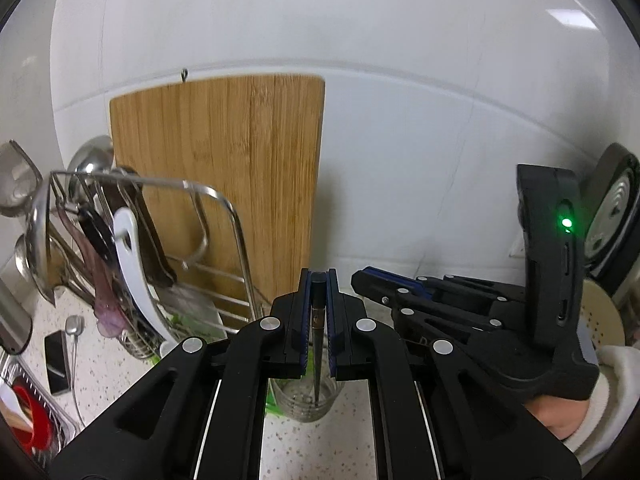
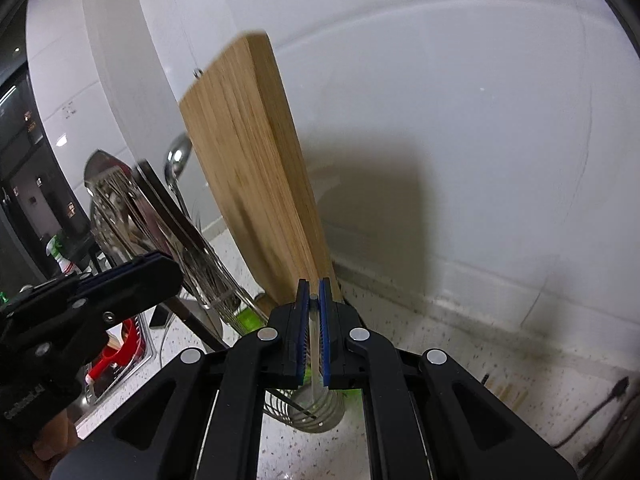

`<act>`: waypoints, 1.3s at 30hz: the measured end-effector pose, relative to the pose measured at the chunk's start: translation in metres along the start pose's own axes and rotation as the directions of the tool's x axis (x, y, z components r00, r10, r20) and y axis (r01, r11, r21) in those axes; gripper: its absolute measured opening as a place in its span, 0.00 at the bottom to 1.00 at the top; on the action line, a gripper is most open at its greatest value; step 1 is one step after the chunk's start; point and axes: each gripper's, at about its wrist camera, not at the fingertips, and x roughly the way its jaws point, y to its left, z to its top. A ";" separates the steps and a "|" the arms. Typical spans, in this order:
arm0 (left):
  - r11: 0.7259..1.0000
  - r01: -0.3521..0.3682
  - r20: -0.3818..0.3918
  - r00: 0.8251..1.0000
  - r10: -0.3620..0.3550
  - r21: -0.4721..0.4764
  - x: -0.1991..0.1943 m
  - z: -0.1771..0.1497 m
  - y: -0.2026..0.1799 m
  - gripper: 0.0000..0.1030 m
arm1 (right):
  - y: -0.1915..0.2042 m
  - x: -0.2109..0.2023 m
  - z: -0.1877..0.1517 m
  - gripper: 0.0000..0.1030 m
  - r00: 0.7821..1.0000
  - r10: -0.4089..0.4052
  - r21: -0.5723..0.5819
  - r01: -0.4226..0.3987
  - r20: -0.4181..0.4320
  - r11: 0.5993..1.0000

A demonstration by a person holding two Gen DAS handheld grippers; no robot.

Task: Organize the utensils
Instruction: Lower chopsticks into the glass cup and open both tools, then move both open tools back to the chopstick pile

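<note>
In the left wrist view my left gripper (image 1: 319,280) is shut on a dark chopstick (image 1: 319,340). The stick points down, and its tip is inside a clear glass jar (image 1: 304,404) on the speckled counter. My right gripper (image 1: 360,276) hangs just to the right, held by a sleeved hand. In the right wrist view the right gripper (image 2: 314,288) is shut on a pale thin stick (image 2: 316,360) that reaches down into the same jar (image 2: 326,416). The dark chopstick's tip (image 2: 296,406) shows slanting inside the jar. The left gripper (image 2: 160,266) sits at the left of that view.
A bamboo cutting board (image 1: 224,168) leans on the tiled wall. A wire rack (image 1: 236,220) left of the jar holds ladles, a spatula and a white utensil (image 1: 128,264). A phone (image 1: 56,360) and spoon (image 1: 74,326) lie by the sink. A few pale sticks (image 2: 504,392) lie on the counter at right.
</note>
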 end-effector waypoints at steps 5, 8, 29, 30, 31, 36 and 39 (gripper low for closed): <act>1.000 -0.004 -0.028 1.000 0.004 -0.006 0.005 -0.007 0.000 0.06 | -0.004 0.009 -0.007 0.02 0.999 0.005 0.008 -0.005 -0.032 1.000; 1.000 -0.006 -0.039 0.999 0.006 -0.008 0.004 -0.008 -0.002 0.06 | -0.007 0.008 -0.006 0.04 0.999 0.014 0.016 -0.013 -0.052 1.000; 0.996 0.072 0.024 0.997 -0.073 0.054 -0.004 0.026 -0.048 0.31 | -0.110 -0.070 -0.001 0.27 0.995 -0.104 0.222 0.099 0.011 0.970; 0.994 0.089 0.017 0.996 -0.090 0.057 0.001 0.026 -0.053 0.31 | -0.121 -0.073 -0.005 0.27 0.993 -0.119 0.242 0.115 0.003 0.963; 0.993 0.104 0.010 0.994 -0.104 0.057 0.007 0.025 -0.057 0.31 | -0.128 -0.075 -0.007 0.27 0.991 -0.130 0.255 0.127 -0.004 0.959; 0.982 0.182 -0.066 0.982 -0.178 0.057 0.047 0.016 -0.081 0.31 | -0.173 -0.079 -0.025 0.27 0.983 -0.174 0.348 0.186 -0.067 0.919; 0.976 0.211 -0.130 0.971 -0.202 0.059 0.074 0.006 -0.096 0.31 | -0.204 -0.073 -0.038 0.27 0.975 -0.186 0.414 0.219 -0.117 0.883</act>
